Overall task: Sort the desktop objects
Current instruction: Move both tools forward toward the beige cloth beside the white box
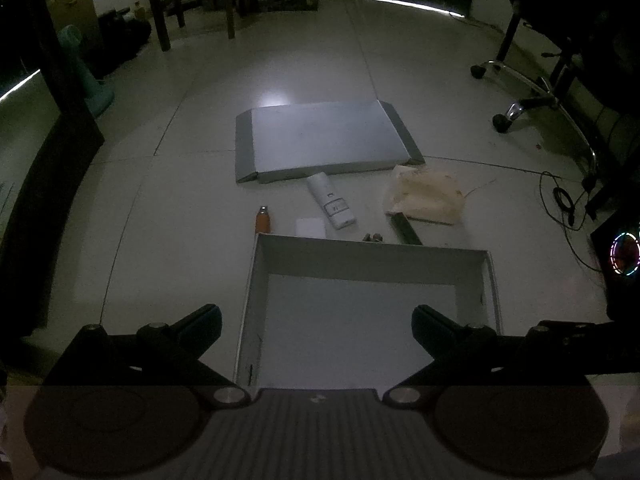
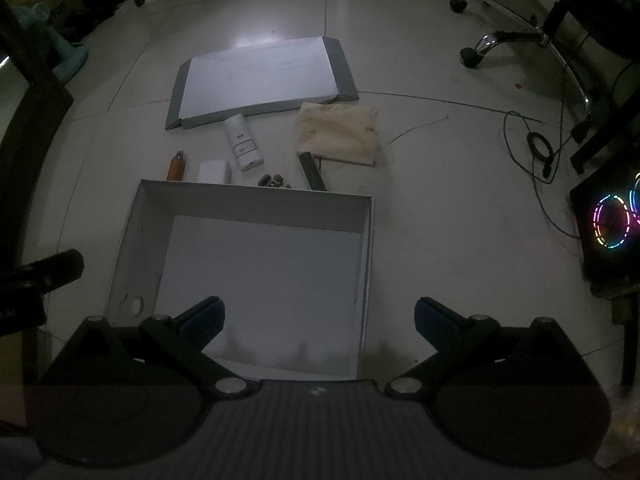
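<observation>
An empty white open box [image 1: 372,256] [image 2: 256,204] lies on the tiled floor. Beyond its far wall lie an orange-handled tool [image 1: 263,219] [image 2: 176,167], a small white card-like block [image 1: 310,227] [image 2: 215,171], a white remote [image 1: 331,200] [image 2: 243,143], a small dark cluster of bits [image 1: 373,237] [image 2: 274,180], a dark bar [image 1: 406,229] [image 2: 313,170] and a beige cloth bag [image 1: 426,196] [image 2: 338,132]. My left gripper [image 1: 318,322] is open over the box's near end. My right gripper [image 2: 319,316] is open over the box's near right corner. Both are empty.
A grey-edged white box lid [image 1: 326,140] [image 2: 260,76] lies flat behind the objects. An office chair base [image 1: 532,96] [image 2: 504,36] and black cables [image 1: 560,196] [image 2: 536,140] are at the right, with a lit computer case [image 2: 612,220]. A wooden table's legs [image 1: 160,12] stand far left.
</observation>
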